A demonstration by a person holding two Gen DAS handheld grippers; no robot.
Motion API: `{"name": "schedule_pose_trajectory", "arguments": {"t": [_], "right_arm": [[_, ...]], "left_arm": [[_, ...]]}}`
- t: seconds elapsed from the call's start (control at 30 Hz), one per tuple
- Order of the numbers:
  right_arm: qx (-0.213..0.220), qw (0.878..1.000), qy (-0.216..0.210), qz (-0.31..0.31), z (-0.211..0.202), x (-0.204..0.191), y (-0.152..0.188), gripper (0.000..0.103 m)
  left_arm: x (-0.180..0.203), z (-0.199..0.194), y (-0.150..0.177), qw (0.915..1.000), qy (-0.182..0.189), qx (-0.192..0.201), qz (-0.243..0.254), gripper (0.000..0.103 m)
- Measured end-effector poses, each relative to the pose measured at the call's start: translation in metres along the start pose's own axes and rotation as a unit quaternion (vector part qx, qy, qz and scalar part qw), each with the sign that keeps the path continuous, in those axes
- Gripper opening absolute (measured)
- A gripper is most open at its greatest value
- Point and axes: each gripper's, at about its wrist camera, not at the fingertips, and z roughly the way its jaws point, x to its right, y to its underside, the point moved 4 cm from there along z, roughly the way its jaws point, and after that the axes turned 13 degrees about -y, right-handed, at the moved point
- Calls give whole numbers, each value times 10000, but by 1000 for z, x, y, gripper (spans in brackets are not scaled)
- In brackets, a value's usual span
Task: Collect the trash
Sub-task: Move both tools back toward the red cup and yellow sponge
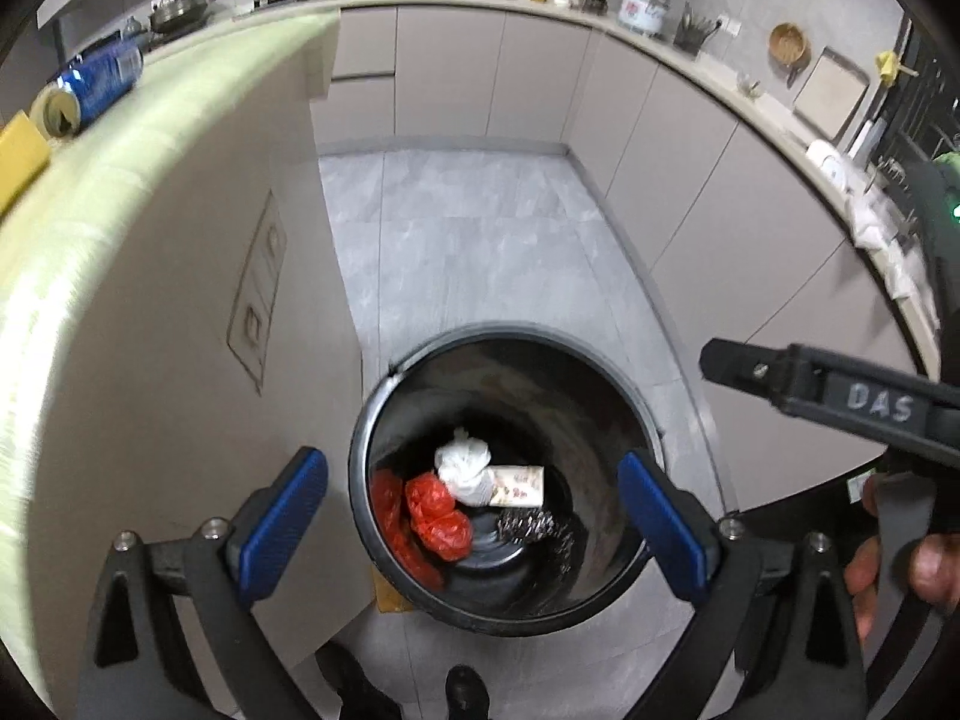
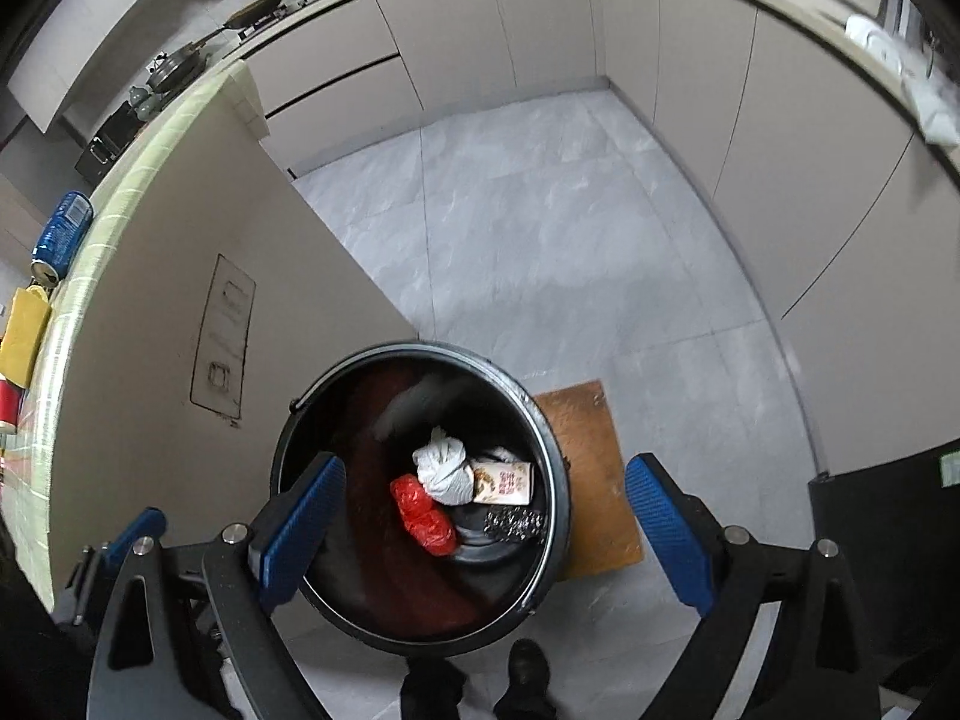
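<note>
Grey marbled floor tiles (image 2: 510,228) run between beige base cabinets (image 1: 456,72). Above those cabinets a pale countertop (image 1: 600,18) curves round two sides. A beige island panel (image 2: 180,276) stands left of the floor.

Black round bin (image 1: 516,360) upright on floor, open. At its bottom: red plastic bag (image 1: 437,516) at 9 o'clock, knotted white bag (image 1: 462,471) centre, small carton (image 1: 517,485) at 3 o'clock touching it, steel scourer (image 1: 528,525) at 5 o'clock.

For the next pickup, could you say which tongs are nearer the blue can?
Left. The left tongs hover over the bin beside the counter holding the blue can; the right tongs are farther out.
</note>
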Motion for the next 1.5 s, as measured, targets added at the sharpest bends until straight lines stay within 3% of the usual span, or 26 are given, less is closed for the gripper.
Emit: {"name": "schedule_pose_trajectory", "arguments": {"t": [0.3, 0.57, 0.83, 1.13, 1.5], "right_arm": [[456, 9988, -31, -170, -41, -27, -18, 96], [516, 9958, -176, -742, -49, -89, -21, 96], [440, 9884, -568, -1338, -32, -173, -21, 96], [231, 9756, -931, -1974, 0, -270, -8, 96], [94, 9624, -1161, -2456, 36, -366, 5, 96]], "left_arm": [[-25, -40, -29, 9986, -165, 502, -84, 98], [-82, -58, -36, 9942, -474, 722, -642, 98], [-165, -71, -25, 9850, -874, 867, -1206, 98], [-264, -76, -7, 9690, -1354, 877, -1873, 98], [-352, -69, 4, 9575, -1667, 779, -2222, 97]]}}
